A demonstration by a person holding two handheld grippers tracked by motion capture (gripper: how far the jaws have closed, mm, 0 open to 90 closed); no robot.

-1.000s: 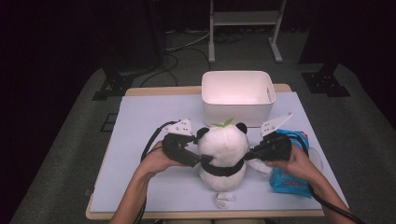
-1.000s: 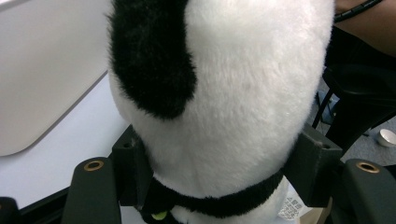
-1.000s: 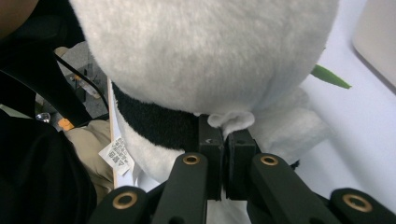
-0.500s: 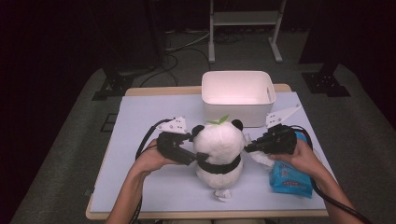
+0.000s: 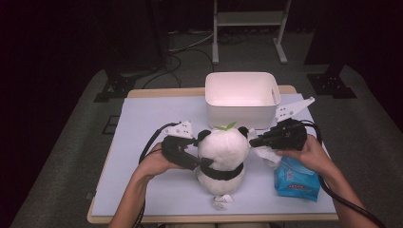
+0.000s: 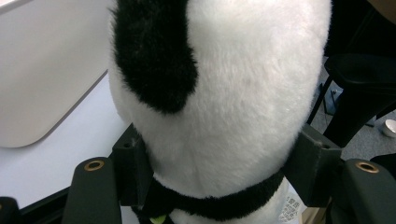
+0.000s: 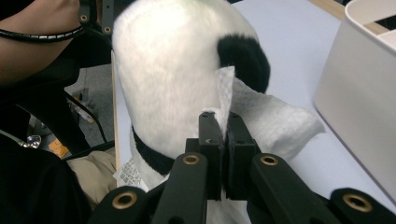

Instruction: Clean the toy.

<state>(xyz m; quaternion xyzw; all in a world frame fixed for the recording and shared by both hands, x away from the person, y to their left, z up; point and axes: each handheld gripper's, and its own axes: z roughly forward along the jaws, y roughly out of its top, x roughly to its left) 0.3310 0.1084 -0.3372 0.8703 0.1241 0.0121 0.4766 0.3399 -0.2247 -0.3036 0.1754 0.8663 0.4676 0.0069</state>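
High view: the panda (image 5: 223, 154) stands just in front of the bin (image 5: 241, 99); the wipes pack (image 5: 297, 178) lies to its right. Left gripper view: the left gripper (image 6: 219, 172) clamps the panda's neck. Right gripper view: the right gripper (image 7: 223, 123) pinches a wipe (image 7: 261, 116) against the panda's side.

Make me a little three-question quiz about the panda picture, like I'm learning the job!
1. True or false: the left gripper squeezes the panda toy at its neck.
2. What do the right gripper's fingers pinch? A) white wipe B) blue pack C) bin
3. What stands behind the panda toy on the table?

Key
1. True.
2. A, the white wipe.
3. The white bin; the blue pack lies at the right.
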